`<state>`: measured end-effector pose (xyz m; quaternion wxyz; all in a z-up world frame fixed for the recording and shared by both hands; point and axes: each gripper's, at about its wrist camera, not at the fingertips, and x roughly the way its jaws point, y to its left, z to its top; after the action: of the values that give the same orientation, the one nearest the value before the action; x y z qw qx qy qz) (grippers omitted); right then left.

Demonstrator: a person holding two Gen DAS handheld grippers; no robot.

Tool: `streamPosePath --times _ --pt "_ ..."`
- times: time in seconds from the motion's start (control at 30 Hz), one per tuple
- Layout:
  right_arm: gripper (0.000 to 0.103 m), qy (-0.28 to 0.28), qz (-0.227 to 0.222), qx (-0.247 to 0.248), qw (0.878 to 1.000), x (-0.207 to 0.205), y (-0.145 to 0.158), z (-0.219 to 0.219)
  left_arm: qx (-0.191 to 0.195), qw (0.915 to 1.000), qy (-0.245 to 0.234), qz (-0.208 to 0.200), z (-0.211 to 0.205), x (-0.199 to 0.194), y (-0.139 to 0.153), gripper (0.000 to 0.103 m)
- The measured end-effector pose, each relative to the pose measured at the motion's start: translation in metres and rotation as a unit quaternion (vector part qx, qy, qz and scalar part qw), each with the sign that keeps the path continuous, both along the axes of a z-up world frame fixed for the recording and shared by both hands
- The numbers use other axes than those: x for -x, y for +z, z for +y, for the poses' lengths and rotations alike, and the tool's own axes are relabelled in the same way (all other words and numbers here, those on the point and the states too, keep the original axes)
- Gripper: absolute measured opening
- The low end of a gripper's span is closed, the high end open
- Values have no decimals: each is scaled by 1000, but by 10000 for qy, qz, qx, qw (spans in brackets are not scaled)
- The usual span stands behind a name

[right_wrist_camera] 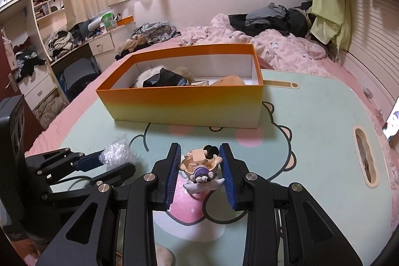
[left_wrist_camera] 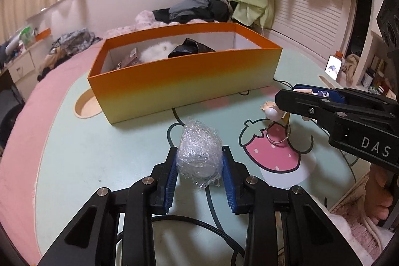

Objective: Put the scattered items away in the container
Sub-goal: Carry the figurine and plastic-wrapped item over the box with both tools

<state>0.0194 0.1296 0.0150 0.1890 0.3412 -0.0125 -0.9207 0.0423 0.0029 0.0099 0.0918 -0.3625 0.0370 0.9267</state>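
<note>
A ball of crumpled clear plastic wrap (left_wrist_camera: 197, 141) sits on the table just in front of the orange box (left_wrist_camera: 184, 81). My left gripper (left_wrist_camera: 199, 150) is shut on it, its blue pads pressing both sides. The right wrist view shows the same ball (right_wrist_camera: 117, 150) in the left gripper (right_wrist_camera: 114, 161) at the left. My right gripper (right_wrist_camera: 200, 148) is shut on a small cartoon figurine keychain (right_wrist_camera: 200, 166). In the left wrist view the right gripper (left_wrist_camera: 289, 92) is at the right, with the keychain's metal ring (left_wrist_camera: 276, 135) hanging down to the table. The box (right_wrist_camera: 179, 104) holds a white fluffy item, a black bag and other things.
The mint-green table (left_wrist_camera: 99, 153) has a cartoon print and oval handle cut-outs (right_wrist_camera: 366, 161). A black cable (left_wrist_camera: 194, 223) lies near its front edge. A lit phone (left_wrist_camera: 333, 67) leans at the far right. A pink bed with piled clothes surrounds the table.
</note>
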Motion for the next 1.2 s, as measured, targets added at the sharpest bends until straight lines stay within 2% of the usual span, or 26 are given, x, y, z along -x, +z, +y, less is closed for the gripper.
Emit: streamPosePath --times 0.8,0.97,1.1,1.13,1.2 --pt "34 87 -82 -18 9999 2 -1 -3 -70 10000 8 -37 1 -2 -2 32" --pt "34 164 91 122 9998 9 23 -3 -373 9989 -22 282 -8 6 32 32" --pt "34 192 442 215 9986 27 59 -6 -178 9969 31 764 -10 24 73 32" --pt "34 161 519 228 9983 34 67 -7 -259 9963 47 813 -13 33 84 32" --pt "34 148 559 308 9979 50 81 -10 -525 9964 -5 662 -19 55 98 32"
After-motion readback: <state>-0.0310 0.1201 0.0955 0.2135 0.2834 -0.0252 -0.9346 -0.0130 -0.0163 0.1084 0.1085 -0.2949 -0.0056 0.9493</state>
